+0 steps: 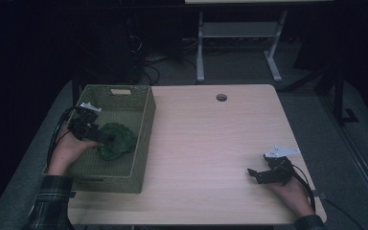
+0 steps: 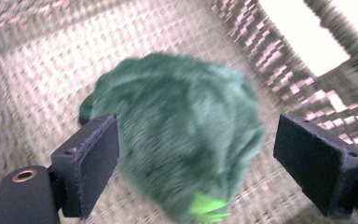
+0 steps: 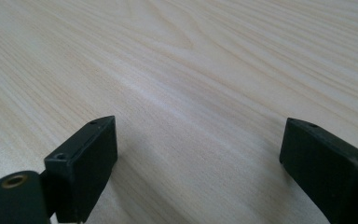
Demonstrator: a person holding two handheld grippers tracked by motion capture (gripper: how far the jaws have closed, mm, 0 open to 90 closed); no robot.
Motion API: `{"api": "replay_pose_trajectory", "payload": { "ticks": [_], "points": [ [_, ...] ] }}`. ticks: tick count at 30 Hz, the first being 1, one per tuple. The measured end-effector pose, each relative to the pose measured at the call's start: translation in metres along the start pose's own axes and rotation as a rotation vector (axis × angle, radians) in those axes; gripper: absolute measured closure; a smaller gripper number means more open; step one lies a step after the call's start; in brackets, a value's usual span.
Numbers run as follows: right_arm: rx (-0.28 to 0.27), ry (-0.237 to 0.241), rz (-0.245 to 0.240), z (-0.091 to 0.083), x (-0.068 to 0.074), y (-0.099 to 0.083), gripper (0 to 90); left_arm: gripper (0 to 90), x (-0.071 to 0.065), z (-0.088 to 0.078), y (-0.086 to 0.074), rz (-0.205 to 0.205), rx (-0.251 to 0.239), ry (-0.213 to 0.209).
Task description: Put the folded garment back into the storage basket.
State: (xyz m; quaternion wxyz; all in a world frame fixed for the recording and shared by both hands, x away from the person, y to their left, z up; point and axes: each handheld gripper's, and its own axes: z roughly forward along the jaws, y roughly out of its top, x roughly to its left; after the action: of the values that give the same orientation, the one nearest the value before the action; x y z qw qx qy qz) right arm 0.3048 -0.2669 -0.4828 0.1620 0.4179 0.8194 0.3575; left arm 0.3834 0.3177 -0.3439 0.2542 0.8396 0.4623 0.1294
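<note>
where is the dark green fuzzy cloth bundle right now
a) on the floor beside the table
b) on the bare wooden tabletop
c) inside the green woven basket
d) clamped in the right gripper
c: the dark green fuzzy cloth bundle lies on the floor of the green woven basket, with the left gripper open around it, while the right gripper sits open over the light wooden table.

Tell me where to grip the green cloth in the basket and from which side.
Grip the high middle of the green cloth, coming from above. It lies bunched in a soft mound on the floor of the basket, whose walls probably block a sideways approach. The left gripper is open with its jaws either side of the mound.
</note>
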Motion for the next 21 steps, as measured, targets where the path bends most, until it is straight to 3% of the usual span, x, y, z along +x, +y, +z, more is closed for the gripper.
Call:
{"api": "replay_pose_trajectory", "payload": {
  "ticks": [9,18,21],
  "points": [
    [0.000,0.000,0.000,0.000,0.000,0.000,10.7,13.8,-0.040,-0.006,0.026,0.050,-0.079,-0.063],
    [0.000,0.000,0.000,0.000,0.000,0.000,10.7,13.9,-0.071,-0.006,0.043,0.093,-0.132,-0.108],
    [0.000,0.000,-0.001,0.000,0.000,0.000,10.7,13.9,-0.091,-0.001,0.048,0.111,-0.156,-0.137]
  ]
}}
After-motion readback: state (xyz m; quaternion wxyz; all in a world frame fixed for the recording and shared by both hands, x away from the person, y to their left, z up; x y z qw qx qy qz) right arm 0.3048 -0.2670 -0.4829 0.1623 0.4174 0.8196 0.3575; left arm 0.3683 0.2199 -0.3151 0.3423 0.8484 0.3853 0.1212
